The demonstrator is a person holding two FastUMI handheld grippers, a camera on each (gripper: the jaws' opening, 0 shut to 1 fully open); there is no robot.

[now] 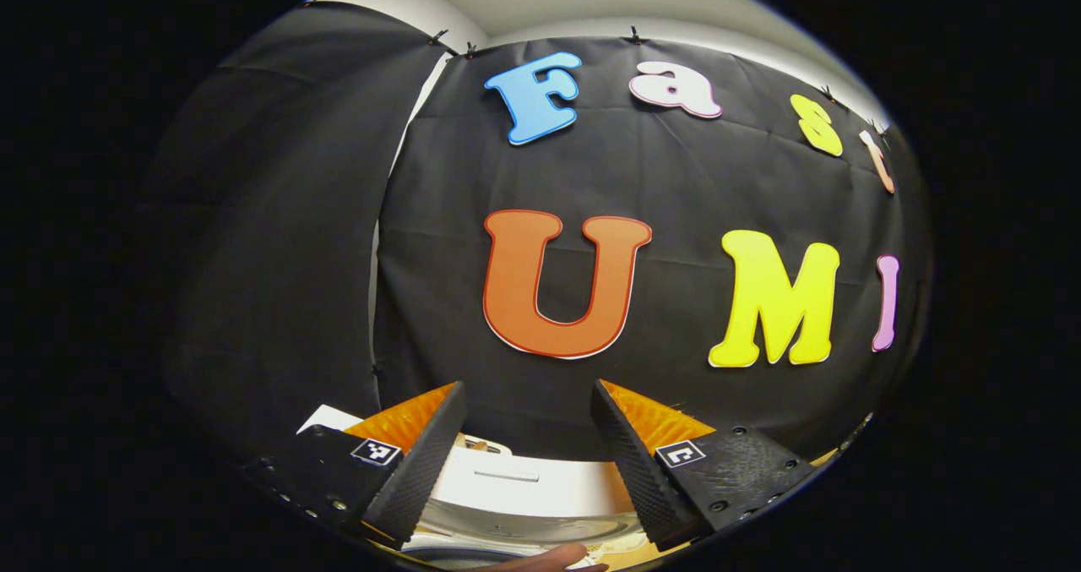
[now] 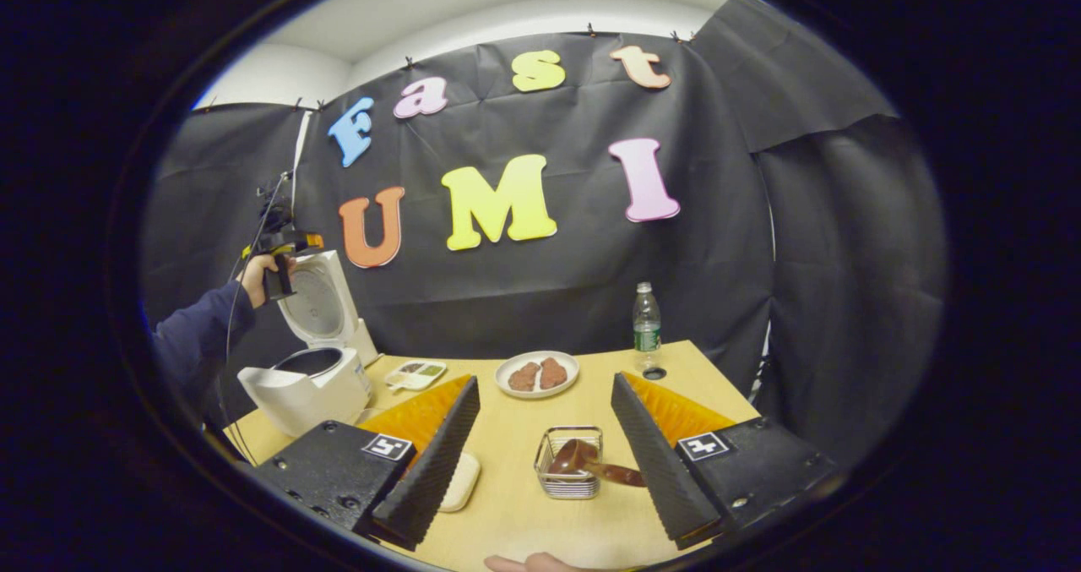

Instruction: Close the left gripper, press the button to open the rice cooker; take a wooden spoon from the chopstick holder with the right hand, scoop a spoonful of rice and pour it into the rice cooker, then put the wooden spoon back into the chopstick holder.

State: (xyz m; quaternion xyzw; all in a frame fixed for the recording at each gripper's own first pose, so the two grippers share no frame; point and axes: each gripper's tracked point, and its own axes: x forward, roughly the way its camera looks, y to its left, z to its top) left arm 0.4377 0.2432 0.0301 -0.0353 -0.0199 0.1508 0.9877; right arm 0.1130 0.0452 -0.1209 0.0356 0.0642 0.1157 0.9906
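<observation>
The rice cooker stood at the far left of the tabletop with its lid raised upright, so the button step appeared done. In the right gripper view the left gripper was held high by a hand beside the top of that lid, well clear of the pot opening; this looked like a deliberate hold-off to leave the opening free for pouring. In the left gripper view the left gripper was released, fingers wide apart, with the cooker's white body low between them.

The right gripper was likewise released and grasped nothing. It was aimed at the wire chopstick holder, which sat on the near middle of the tabletop between its fingers. The wooden spoon lay tilted in that holder, bowl inside and handle out over the right rim toward the right finger; whether handle and finger touched could not be told. The spoon pick-up appeared to be the step in hand.

Containers: the cooker's inner pot looked dark, contents not discernible. A white plate at the far middle held two brown pieces. A small divided tray just right of the cooker held green and dark items. A capped bottle stood upright at the far right. A pale dish lay partly hidden behind the left finger; contents could not be told.
</observation>
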